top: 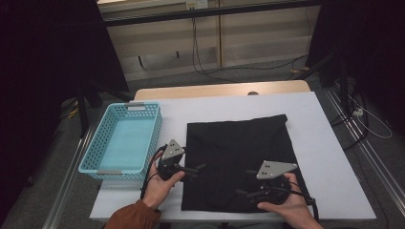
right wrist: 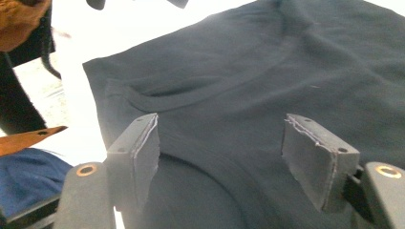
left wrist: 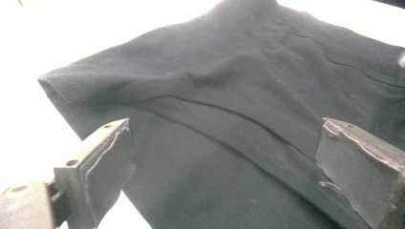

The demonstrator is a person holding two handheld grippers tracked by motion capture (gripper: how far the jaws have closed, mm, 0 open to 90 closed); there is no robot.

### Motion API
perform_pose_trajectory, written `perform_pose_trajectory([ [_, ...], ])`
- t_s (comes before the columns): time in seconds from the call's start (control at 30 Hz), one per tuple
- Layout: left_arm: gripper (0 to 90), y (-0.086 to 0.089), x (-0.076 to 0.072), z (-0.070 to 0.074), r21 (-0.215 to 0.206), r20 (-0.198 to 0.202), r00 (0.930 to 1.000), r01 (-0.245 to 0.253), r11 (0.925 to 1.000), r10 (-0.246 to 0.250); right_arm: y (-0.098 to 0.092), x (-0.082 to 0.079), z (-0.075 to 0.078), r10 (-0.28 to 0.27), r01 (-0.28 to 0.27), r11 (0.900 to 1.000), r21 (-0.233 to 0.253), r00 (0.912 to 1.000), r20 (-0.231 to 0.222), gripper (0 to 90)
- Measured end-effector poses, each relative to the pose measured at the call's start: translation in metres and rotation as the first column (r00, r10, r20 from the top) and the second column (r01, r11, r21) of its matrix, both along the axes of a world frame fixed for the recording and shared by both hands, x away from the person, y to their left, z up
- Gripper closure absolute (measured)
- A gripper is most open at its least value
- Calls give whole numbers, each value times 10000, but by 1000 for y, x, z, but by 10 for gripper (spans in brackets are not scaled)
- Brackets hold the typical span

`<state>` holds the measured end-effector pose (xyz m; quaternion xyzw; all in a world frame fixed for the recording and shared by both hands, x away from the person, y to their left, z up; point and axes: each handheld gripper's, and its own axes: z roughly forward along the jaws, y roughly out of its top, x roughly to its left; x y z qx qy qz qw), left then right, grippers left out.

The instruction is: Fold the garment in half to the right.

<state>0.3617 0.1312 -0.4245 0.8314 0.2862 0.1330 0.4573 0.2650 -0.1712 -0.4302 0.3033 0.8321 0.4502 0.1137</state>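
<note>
Both tools, left [top: 199, 168] and right [top: 244, 182], gape released over a soft, creased black cloth [top: 239, 148].

No words, labels, brand names, numbers or signs can be read in any of the pictures.
</note>
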Motion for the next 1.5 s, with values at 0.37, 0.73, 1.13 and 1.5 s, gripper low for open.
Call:
perform_pose_trajectory([
  [0.37, 107, -9, 33, 2, -318, 72, 9997, -220, 9993, 222, 39, 7, -3, 1017, -1016, 9948, 42, 9943, -329, 363],
  [0.73, 59, -20, 69, 5, 49, -44, 9958, -918, 9958, 918, 70, 13, -14, 1731, -1762, 9835, -402, 9825, -693, 477],
  [1.13, 78, -21, 112, -7, -7, -471, 9759, -2135, 9769, 2133, 82, 6, -24, 1880, -1951, 9768, -880, 9787, -822, 649],
  [1.5, 176, -16, 146, -9, 225, -1214, 9551, -2697, 9627, 2704, 83, 7, -25, 1984, -2052, 9750, -848, 9767, -824, 662],
])
